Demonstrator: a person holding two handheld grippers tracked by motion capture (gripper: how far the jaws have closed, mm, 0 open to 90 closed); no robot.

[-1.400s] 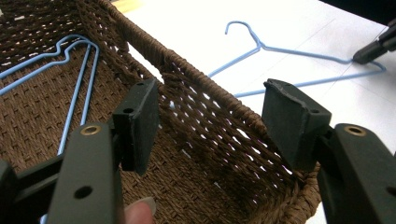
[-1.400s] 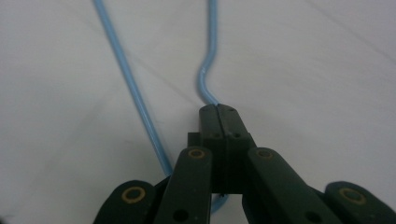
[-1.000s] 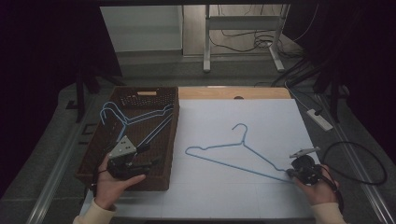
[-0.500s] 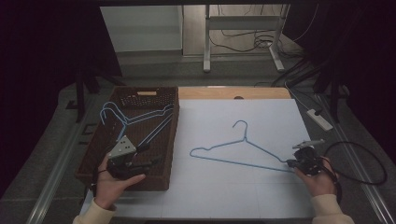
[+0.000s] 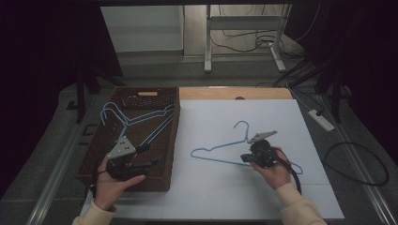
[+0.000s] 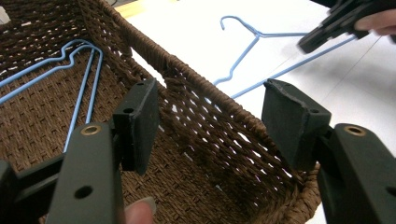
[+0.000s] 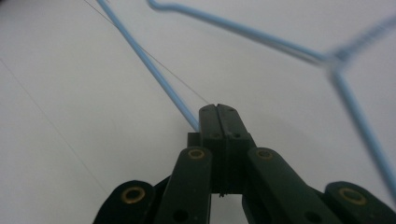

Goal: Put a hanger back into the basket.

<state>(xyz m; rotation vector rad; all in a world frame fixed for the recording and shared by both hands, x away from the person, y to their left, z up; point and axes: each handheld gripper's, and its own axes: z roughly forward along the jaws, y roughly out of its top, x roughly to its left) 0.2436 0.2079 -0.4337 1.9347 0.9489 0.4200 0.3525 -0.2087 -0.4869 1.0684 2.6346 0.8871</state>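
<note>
A blue wire hanger [image 5: 217, 149] lies on the white table [image 5: 225, 197]. My right gripper [image 5: 243, 158] is shut on the middle of its lower bar, and in the right gripper view the bar [image 7: 149, 65] runs out from the closed tips [image 7: 218, 112]. Other blue hangers [image 5: 136, 121] lie in the brown woven basket [image 5: 172, 140] at the left. My left gripper [image 5: 154, 162] stands open over the basket's near right part. Seen from the left gripper [image 6: 210, 98], the basket's wall [image 6: 187, 74] passes between the jaws, which hold nothing.
A grey power strip [image 5: 321, 119] and a looped black cable [image 5: 356, 164] lie off the table's right side. A wooden strip [image 5: 234, 93] runs along the table's far edge. Desk legs and cables stand beyond it.
My right gripper has moved left from the hanger's right end to the middle of its lower bar. The hanger itself has shifted little. The left gripper has stayed by the basket.
</note>
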